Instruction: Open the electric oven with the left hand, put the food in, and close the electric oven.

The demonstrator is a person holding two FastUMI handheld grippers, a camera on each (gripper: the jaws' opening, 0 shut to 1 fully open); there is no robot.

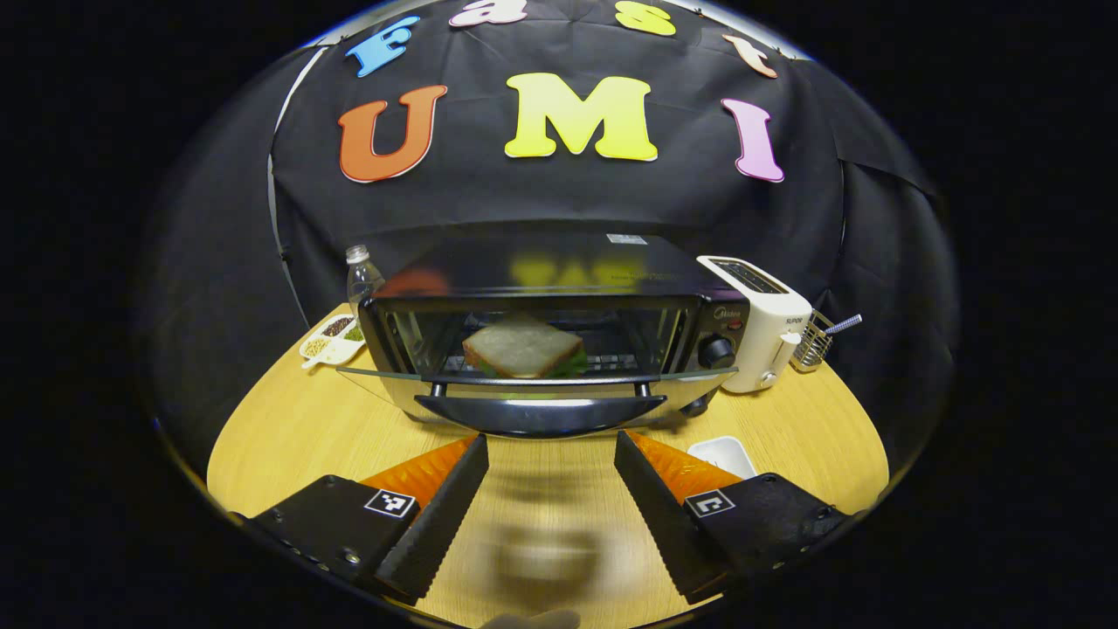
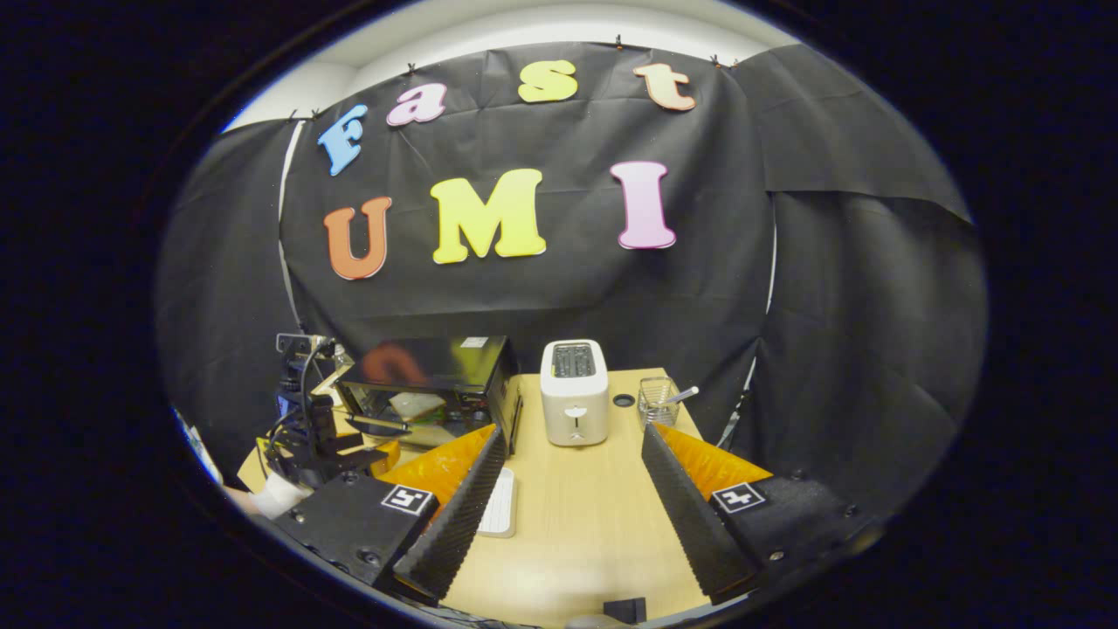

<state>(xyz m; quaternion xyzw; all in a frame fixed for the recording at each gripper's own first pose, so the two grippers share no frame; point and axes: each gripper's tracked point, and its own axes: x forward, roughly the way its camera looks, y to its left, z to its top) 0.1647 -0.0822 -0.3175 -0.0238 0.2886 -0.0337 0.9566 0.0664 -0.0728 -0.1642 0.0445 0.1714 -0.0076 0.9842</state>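
The black electric oven [image 1: 559, 271] stands on the wooden table with its glass door [image 1: 541, 377] swung down and open. A sandwich [image 1: 522, 348] lies on the rack inside. My left gripper [image 1: 550, 441] is open, its fingertips just short of the door handle [image 1: 541, 411] and holding nothing. In the right gripper view the oven [image 2: 428, 367] is at the left, with the left gripper [image 2: 306, 445] and a hand in front of it. My right gripper [image 2: 574, 432] is open and empty over the table, facing a white toaster [image 2: 574, 393].
The toaster [image 1: 764, 323] stands right of the oven, a wire basket with a spoon [image 1: 817, 341] beyond it. An empty white plate [image 1: 723, 454] lies near my left gripper's right finger. A bottle [image 1: 361, 278] and a seasoning dish [image 1: 332, 341] sit left of the oven.
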